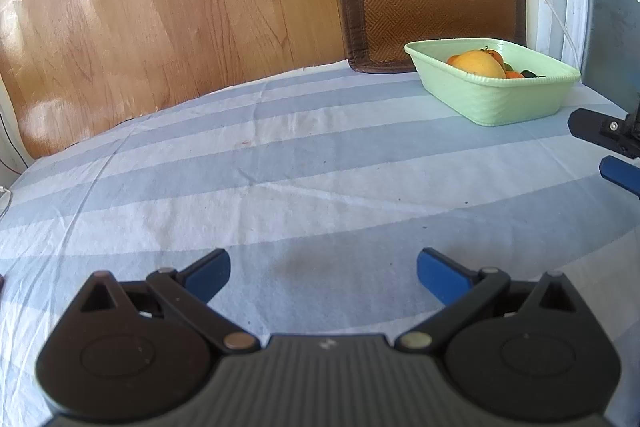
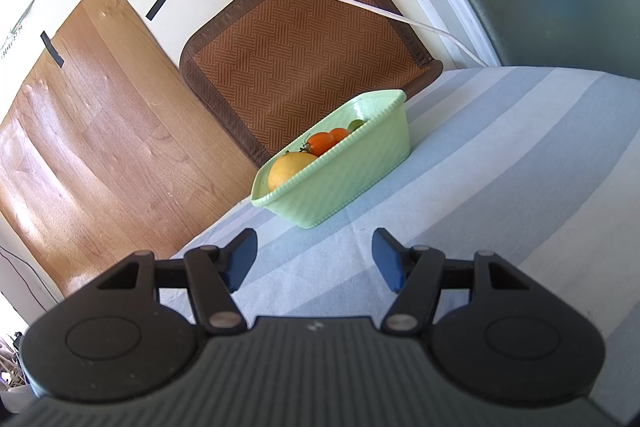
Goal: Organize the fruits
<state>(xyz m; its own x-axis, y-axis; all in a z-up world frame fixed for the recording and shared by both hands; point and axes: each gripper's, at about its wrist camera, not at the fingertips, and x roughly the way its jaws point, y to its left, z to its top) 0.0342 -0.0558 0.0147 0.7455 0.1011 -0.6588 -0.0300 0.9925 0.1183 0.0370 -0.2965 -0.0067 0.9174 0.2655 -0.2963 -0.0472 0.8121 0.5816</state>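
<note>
A pale green ribbed plastic basket [image 2: 340, 183] sits upright on the blue-and-white striped cloth, out at about one o'clock from the left gripper's camera and close to twelve o'clock from the right one, its far end near the brown woven mat. Inside it a large yellow-orange round fruit [image 2: 289, 169] fills the end at about nine o'clock. Beside that lie small orange-red fruits [image 2: 322, 142], one with a dark stem, then something small and green [image 2: 355, 124] toward the basket's two o'clock end, too hidden by the rim to make out.
</note>
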